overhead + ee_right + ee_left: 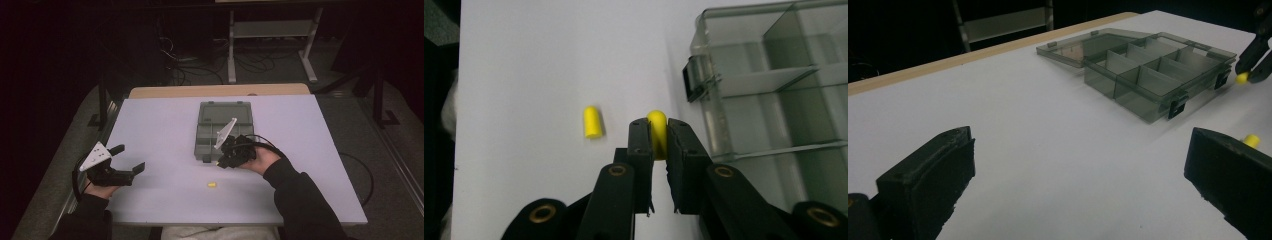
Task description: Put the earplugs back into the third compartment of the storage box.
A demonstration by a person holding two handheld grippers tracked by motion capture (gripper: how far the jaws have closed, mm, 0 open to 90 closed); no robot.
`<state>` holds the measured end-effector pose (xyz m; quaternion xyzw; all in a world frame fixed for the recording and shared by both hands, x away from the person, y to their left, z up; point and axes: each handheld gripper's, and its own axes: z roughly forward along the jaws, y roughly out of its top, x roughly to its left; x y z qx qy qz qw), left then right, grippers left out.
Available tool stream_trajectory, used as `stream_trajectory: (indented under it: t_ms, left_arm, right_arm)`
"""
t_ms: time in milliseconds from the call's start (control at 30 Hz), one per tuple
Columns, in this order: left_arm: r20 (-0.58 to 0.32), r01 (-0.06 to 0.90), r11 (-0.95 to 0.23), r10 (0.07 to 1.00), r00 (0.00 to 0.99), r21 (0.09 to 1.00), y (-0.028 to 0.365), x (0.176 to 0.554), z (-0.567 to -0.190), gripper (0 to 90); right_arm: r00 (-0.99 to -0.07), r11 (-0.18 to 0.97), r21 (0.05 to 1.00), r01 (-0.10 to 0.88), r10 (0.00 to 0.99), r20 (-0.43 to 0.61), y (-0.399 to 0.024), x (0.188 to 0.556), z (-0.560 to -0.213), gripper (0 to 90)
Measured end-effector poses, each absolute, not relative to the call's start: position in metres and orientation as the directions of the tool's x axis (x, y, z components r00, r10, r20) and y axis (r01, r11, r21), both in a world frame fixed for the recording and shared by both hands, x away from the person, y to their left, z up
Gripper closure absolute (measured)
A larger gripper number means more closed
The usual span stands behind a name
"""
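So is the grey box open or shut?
Open. The box has its lid folded back flat on the table, and its compartments are uncovered; those in view look empty.

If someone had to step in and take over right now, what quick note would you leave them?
Right gripper: shut on a yellow earplug, held beside the near edge of the organiser box.
Left gripper: open, holding nothing, at the table's left side.
The box's lid lies open; the compartments in view look empty.
A second earplug lies loose on the table.
Likely left: drop the held plug into a compartment, then fetch the loose one.
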<state>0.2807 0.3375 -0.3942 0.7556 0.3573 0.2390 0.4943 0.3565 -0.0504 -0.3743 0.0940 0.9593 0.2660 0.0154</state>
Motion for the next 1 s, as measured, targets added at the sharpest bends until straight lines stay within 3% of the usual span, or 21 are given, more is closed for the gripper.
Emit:
stream_trajectory:
  t_ms: [467, 1000]
  left_arm:
    - [0.008, 0.304, -0.256, 0.776, 0.631, 0.918, 0.337, 0.281, -0.394, 0.0]
    - [0.009, 0.305, -0.258, 0.776, 0.631, 0.917, 0.337, 0.282, -0.395, 0.0]
  right_arm:
    - [-0.978, 0.832, 0.527, 0.175, 0.211, -0.008, -0.054, 0.369, -0.350, 80.1]
    - [-0.941, 0.802, 0.525, 0.285, 0.338, -0.005, -0.074, 0.411, -0.337, 80.1]
